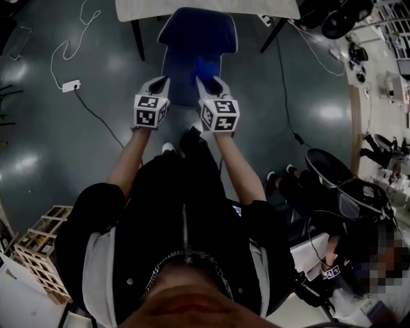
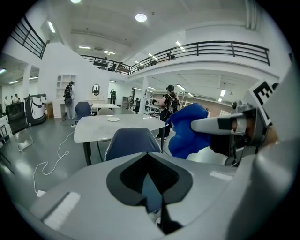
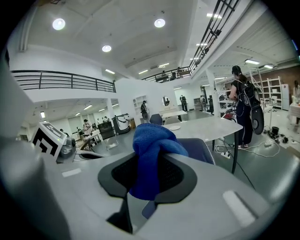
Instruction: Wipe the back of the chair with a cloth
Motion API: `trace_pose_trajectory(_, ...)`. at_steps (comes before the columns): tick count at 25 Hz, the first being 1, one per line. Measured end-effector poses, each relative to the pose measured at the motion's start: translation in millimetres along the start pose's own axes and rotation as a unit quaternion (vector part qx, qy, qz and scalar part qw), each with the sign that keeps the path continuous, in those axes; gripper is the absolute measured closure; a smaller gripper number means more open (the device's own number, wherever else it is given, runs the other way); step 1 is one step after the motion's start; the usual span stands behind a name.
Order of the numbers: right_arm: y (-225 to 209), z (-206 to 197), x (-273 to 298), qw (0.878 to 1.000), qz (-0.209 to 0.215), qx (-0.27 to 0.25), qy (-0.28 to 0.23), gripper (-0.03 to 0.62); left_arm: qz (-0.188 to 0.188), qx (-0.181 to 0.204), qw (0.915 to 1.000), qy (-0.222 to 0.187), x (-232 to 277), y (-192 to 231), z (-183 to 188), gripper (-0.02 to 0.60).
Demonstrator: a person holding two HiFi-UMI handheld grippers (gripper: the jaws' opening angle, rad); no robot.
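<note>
A blue chair [image 1: 195, 38] stands in front of me with its back [image 2: 132, 143] toward me, its far side tucked at a white table [image 1: 205, 8]. My right gripper [image 1: 208, 82] is shut on a bunched blue cloth [image 1: 205, 66], held just above the top of the chair back. In the right gripper view the cloth [image 3: 150, 154] fills the space between the jaws, with the chair [image 3: 200, 149] behind it. My left gripper [image 1: 159, 83] hovers beside it to the left, shut with nothing held. The left gripper view has the cloth [image 2: 187, 131] at its right.
A white cable and power strip [image 1: 70, 85] lie on the grey floor to the left. Wooden crates [image 1: 38, 246] stand at lower left. A black chair [image 1: 339, 186] and a seated person are at right. People stand far off in the hall.
</note>
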State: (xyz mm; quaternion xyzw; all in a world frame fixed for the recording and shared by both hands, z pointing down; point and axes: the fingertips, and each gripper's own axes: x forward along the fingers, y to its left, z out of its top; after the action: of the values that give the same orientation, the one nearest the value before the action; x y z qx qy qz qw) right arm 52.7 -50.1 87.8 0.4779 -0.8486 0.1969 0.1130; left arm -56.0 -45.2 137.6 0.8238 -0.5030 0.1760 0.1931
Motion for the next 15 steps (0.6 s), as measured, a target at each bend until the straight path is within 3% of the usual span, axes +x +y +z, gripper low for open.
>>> trace_pose_trajectory(9,-65.7,28.5,52.6,1.000,0.010,-0.010,0.007,0.496,0.021,0.000,0.9997,-0.014,72.0,14.5,45.6,0.571)
trace_pose_trajectory(15,-73.0,27.9,77.2,1.000,0.004,-0.003,0.001,0.496,0.010,0.009,0.9998,-0.011,102.2,29.9,50.4,0.571)
